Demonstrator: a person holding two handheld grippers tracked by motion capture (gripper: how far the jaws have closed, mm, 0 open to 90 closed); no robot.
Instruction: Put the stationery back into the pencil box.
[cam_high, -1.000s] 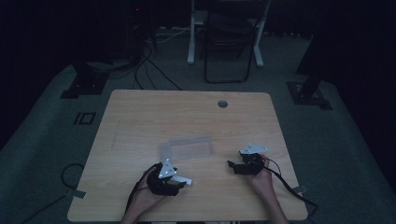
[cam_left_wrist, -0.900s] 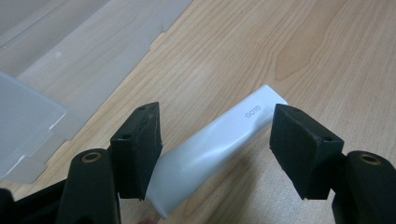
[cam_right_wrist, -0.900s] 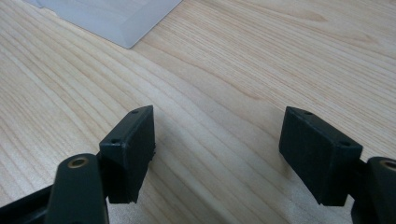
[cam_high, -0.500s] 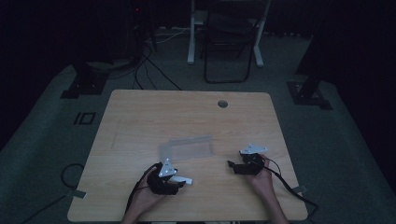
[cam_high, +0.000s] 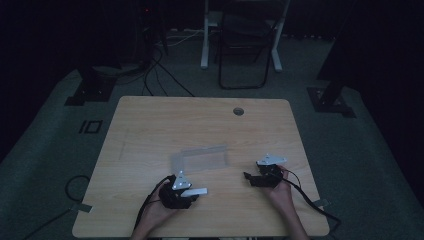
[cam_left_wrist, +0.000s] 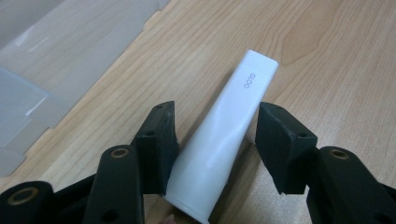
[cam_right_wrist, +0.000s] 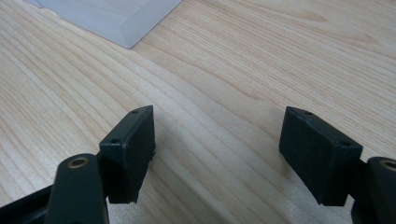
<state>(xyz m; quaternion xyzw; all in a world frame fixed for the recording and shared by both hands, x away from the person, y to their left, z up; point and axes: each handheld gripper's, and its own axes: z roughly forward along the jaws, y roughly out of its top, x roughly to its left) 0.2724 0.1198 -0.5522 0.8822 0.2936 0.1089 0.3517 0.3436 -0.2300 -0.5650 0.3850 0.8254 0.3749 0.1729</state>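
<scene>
A white squeeze tube (cam_left_wrist: 233, 121) lies on the wooden table (cam_high: 200, 120), flat end pointing away, between the jaws of my left gripper (cam_left_wrist: 217, 116). Those jaws have just been closing. The left pad (cam_left_wrist: 161, 135) touches the tube's side, while a narrow gap remains at the right pad (cam_left_wrist: 280, 144). In the high view the left gripper (cam_high: 181, 192) sits near the front edge with the tube (cam_high: 197, 191) poking out to its right. My right gripper (cam_high: 250, 177) rests low over bare wood at the front right. Its jaws (cam_right_wrist: 219, 121) stand open with nothing between them.
A translucent plastic box (cam_high: 200, 159) lies mid-table just beyond both grippers, its corner visible close by (cam_left_wrist: 56, 51) (cam_right_wrist: 107, 11). A cable hole (cam_high: 238, 111) sits near the table's far edge. A chair (cam_high: 247, 45) stands on the floor behind.
</scene>
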